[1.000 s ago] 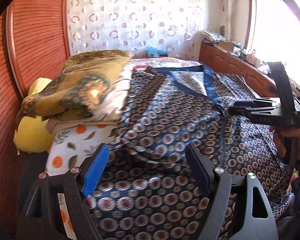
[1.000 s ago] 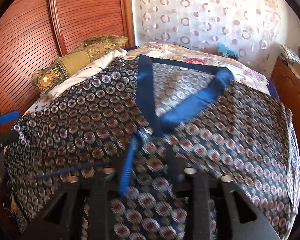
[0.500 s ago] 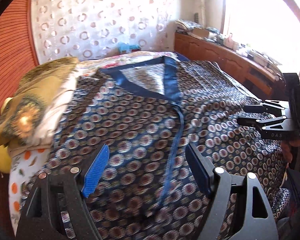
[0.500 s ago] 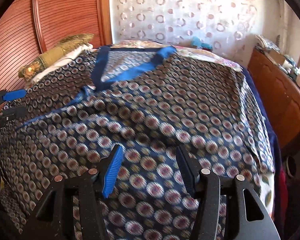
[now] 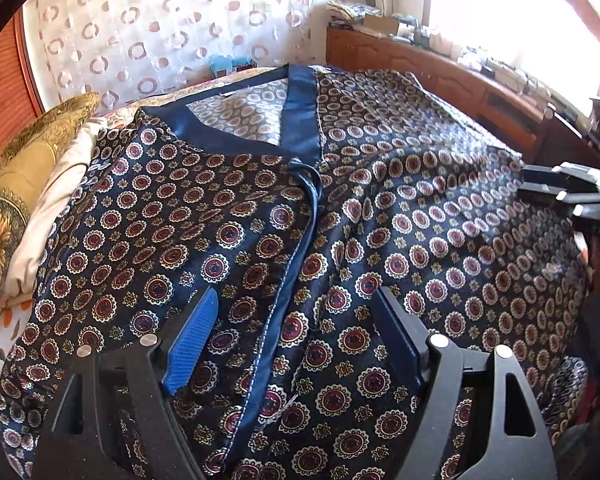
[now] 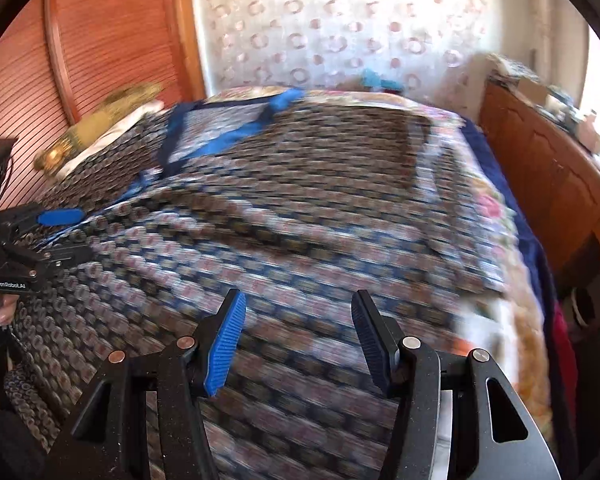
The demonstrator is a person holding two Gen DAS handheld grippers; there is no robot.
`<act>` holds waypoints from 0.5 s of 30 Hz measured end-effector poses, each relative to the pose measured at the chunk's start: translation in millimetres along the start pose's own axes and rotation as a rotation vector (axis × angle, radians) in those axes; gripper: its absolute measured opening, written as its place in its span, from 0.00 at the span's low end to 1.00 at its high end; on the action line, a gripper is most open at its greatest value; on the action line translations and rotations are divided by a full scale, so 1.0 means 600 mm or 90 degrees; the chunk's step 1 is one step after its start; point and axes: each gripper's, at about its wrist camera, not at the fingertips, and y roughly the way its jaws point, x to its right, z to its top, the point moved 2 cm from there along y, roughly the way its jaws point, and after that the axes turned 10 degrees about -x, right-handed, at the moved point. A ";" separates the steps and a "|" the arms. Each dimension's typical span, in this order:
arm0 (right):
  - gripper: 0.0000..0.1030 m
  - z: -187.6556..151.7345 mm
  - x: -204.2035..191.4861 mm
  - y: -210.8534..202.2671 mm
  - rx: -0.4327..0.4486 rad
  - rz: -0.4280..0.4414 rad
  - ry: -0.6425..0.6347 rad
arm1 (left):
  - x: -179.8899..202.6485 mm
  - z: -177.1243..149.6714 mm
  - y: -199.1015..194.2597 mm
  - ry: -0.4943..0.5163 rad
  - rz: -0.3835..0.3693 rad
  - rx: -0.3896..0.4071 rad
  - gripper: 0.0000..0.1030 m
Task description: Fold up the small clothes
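a dark blue patterned garment (image 5: 380,216) with red-and-cream medallions and a plain blue neckband (image 5: 300,120) lay spread flat over most of the bed (image 6: 496,216), its neckline toward the far edge by the circle-printed curtain (image 5: 160,32). the left gripper (image 5: 296,336) hovered over the blue front placket (image 5: 292,264), its jaws wide apart with nothing pinched between them. the right gripper (image 6: 298,340), over the garment near the bed's right edge, also stood parted and empty; that view was smeared by motion. the only readable writing was "genrobot.ai" on the left gripper's body in the right wrist view. a gold sunflower cushion (image 5: 16,184) sat at the bed's far-left corner.
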 end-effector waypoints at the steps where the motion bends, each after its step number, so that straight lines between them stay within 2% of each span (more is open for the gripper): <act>1: 0.55 -0.008 0.019 -0.008 0.001 -0.008 0.012 | 0.003 -0.001 0.000 0.003 0.001 0.001 0.79; 6: 0.55 -0.040 0.138 -0.029 -0.012 -0.078 0.068 | 0.003 -0.001 0.002 0.002 -0.001 0.003 0.80; 9: 0.55 -0.048 0.189 -0.022 -0.034 -0.101 0.093 | 0.004 -0.001 0.002 0.002 -0.001 0.003 0.81; 11: 0.55 -0.046 0.208 -0.012 -0.043 -0.101 0.104 | 0.004 0.001 0.004 0.004 -0.002 0.002 0.82; 15: 0.55 -0.032 0.227 -0.001 -0.037 -0.065 0.132 | 0.002 0.003 0.007 0.004 -0.002 0.003 0.82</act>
